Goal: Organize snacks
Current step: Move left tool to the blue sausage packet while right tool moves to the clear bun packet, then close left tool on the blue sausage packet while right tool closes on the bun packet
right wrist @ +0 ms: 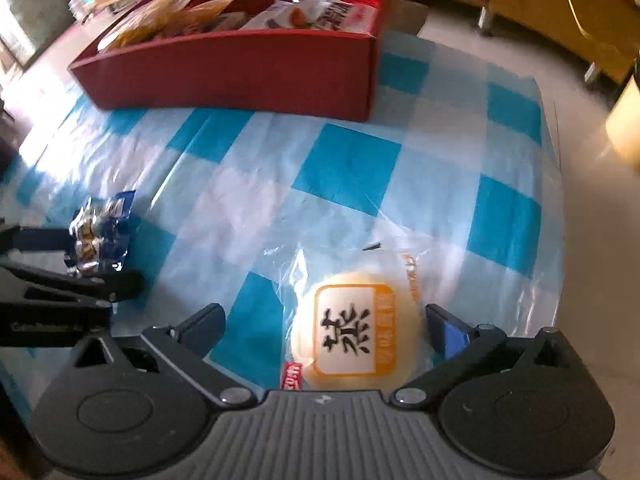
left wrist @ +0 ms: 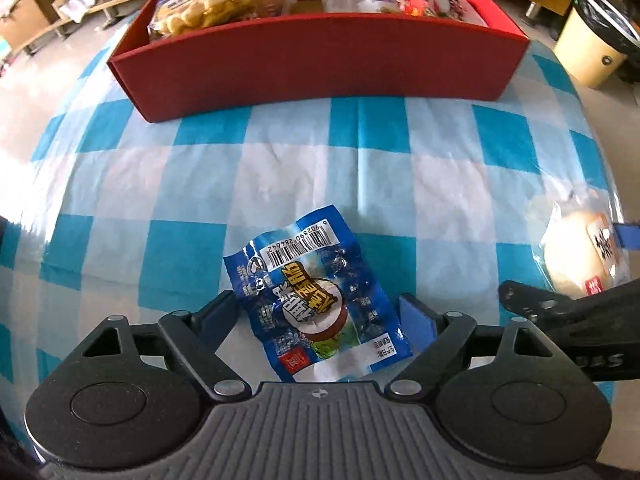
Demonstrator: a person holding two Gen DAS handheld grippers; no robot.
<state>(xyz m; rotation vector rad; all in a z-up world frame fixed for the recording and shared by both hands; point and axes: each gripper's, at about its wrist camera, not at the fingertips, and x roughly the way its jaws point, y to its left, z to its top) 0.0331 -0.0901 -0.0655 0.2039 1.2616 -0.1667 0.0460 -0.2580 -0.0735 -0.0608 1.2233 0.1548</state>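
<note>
blue packet [left wrist: 320, 300] between left gripper [left wrist: 320, 312] fingers, apparently untouched

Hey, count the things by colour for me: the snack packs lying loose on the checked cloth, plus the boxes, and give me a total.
Blue snack packets: 1, the blue packet between the left gripper's open fingers.
Pale bun packs: 1, the wrapped bun between the right gripper's open fingers.
Red boxes: 1, the red box, already holding several snacks.
Total: 3
</note>
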